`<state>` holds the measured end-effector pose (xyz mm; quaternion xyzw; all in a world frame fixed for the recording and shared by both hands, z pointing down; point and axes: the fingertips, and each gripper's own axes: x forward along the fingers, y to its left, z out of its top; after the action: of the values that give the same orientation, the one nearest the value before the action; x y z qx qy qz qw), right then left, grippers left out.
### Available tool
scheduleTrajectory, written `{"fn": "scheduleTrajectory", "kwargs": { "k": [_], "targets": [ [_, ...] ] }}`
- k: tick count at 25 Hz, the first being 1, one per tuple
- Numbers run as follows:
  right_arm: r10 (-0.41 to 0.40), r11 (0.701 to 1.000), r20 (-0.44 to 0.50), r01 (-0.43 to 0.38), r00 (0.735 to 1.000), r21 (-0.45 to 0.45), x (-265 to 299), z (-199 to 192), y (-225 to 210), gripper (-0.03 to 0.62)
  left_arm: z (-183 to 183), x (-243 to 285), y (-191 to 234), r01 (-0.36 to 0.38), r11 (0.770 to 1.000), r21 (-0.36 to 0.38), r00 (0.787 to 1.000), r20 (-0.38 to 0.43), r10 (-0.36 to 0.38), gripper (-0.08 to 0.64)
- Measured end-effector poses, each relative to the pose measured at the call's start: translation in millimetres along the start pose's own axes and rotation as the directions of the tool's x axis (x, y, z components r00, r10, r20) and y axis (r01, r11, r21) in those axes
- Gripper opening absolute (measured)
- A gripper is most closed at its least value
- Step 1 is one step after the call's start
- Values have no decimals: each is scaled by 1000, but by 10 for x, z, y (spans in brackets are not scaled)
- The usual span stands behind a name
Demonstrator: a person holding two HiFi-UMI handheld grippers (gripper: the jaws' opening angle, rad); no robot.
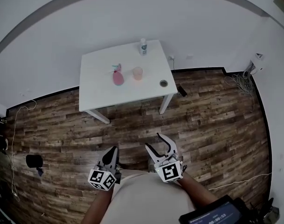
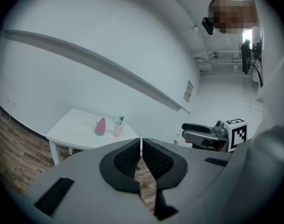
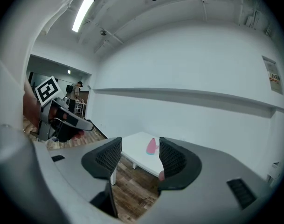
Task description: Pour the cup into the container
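Open wood floor (image 1: 132, 125) before white table (image 1: 97, 94). Tabletop middle crowded: pink bottle (image 1: 117, 77), cup (image 1: 138, 73), rear bottle (image 1: 143, 46). Left half bare.

A white table (image 1: 97, 94) stands on a wood-plank floor (image 1: 211, 125). Near its middle a pink bottle (image 1: 118, 76) stands just beside a pale pink cup (image 1: 138, 73). A white bottle (image 1: 143, 46) stands at the far edge. A small round container (image 1: 163, 83) sits near the front right corner.
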<state>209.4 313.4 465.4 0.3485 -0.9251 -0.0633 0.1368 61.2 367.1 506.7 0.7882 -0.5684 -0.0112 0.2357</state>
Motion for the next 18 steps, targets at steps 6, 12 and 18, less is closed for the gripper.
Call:
{"fn": "scheduleTrajectory", "kwargs": {
  "k": [6, 12, 18],
  "targets": [
    [27, 999, -1, -27, 1000, 31, -67, -110, -3, 259, -22, 81, -160, -10, 1000, 8, 1000, -5, 10, 9],
    [25, 997, -29, -23, 999, 75, -24, -161, -9, 259, -98, 132, -220, 5, 1000, -5, 999, -43, -5, 9],
    [51, 993, -41, -46, 998, 107, -55, -245, 4, 259, -150, 268, -405, 47, 998, 29, 996, -78, -45, 9]
  ]
}}
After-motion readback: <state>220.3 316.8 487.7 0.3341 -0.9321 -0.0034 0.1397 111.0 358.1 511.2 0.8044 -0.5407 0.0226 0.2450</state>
